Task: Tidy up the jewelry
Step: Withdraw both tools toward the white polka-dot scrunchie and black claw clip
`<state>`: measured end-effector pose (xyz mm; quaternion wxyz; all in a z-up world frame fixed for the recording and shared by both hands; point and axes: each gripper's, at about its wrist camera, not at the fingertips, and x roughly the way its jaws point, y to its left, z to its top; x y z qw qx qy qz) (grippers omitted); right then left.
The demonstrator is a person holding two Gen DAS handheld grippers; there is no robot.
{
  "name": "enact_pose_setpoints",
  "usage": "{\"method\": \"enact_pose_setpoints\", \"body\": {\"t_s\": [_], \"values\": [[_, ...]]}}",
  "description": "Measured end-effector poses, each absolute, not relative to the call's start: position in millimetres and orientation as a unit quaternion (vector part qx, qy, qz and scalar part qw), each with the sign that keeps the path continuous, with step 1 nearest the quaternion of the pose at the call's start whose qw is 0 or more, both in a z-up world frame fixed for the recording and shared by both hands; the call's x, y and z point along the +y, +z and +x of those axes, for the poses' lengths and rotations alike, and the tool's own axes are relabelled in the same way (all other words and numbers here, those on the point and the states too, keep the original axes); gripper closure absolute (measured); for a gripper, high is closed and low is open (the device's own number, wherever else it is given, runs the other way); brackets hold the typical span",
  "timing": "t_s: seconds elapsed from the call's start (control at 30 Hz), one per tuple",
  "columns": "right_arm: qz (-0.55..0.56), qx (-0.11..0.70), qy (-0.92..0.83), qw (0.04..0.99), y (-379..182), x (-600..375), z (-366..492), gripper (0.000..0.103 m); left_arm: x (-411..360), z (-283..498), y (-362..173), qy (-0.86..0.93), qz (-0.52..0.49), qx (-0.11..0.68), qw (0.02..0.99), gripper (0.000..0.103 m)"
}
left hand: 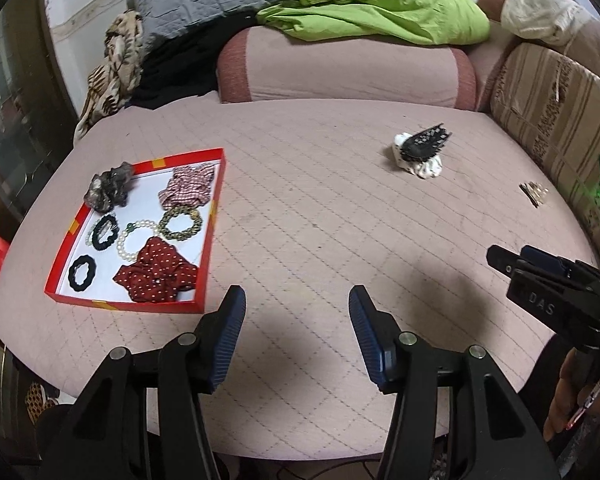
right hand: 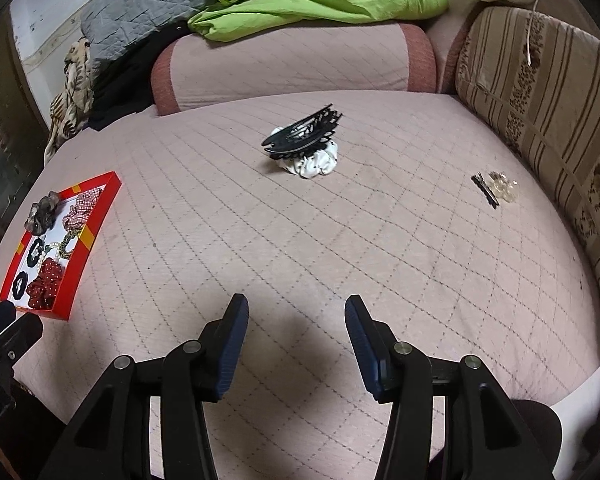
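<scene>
Left wrist view: left gripper [left hand: 296, 300] held above a pink quilted bed cover [left hand: 320, 232], jaws apart with nothing between them, blue pads facing each other. To the left, a shallow red tray [left hand: 210, 240] flat on the cover, holding a grey scrunchie [left hand: 109, 191], a red checked scrunchie [left hand: 188, 186], a gold-and-black bracelet [left hand: 181, 222], a pearl bracelet [left hand: 134, 240], two black hair ties [left hand: 82, 273], and a dark red dotted scrunchie [left hand: 156, 270]. Well apart from the tray, toward the right, a black claw clip [left hand: 426, 142] lying on a white scrunchie [left hand: 424, 166]. Farther right, near the striped cushion [left hand: 556, 92], a small pile of hairpins [left hand: 533, 193]. At the right edge, the right gripper [left hand: 540, 276] seen from the side, opening not readable here. Behind, a green cloth [left hand: 380, 12] over a pink bolster [left hand: 340, 68].

Right wrist view: right gripper [right hand: 296, 312] over the same cover, jaws parted and empty. Clip and white scrunchie straight ahead in the middle; hairpins beside some pale clear pieces at the right; red tray far left, with part of the left gripper just below it.
</scene>
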<state>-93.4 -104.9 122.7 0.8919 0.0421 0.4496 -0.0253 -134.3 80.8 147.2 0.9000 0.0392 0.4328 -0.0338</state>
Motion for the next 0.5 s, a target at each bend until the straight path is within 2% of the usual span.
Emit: {"method": "enact_pose_setpoints", "body": {"t_s": [0.5], "values": [[0.049,0.459,-0.027,0.887,117,-113,-91,0.048,68,-128,141,-0.043,0.047,0.451,0.890,0.050]]}}
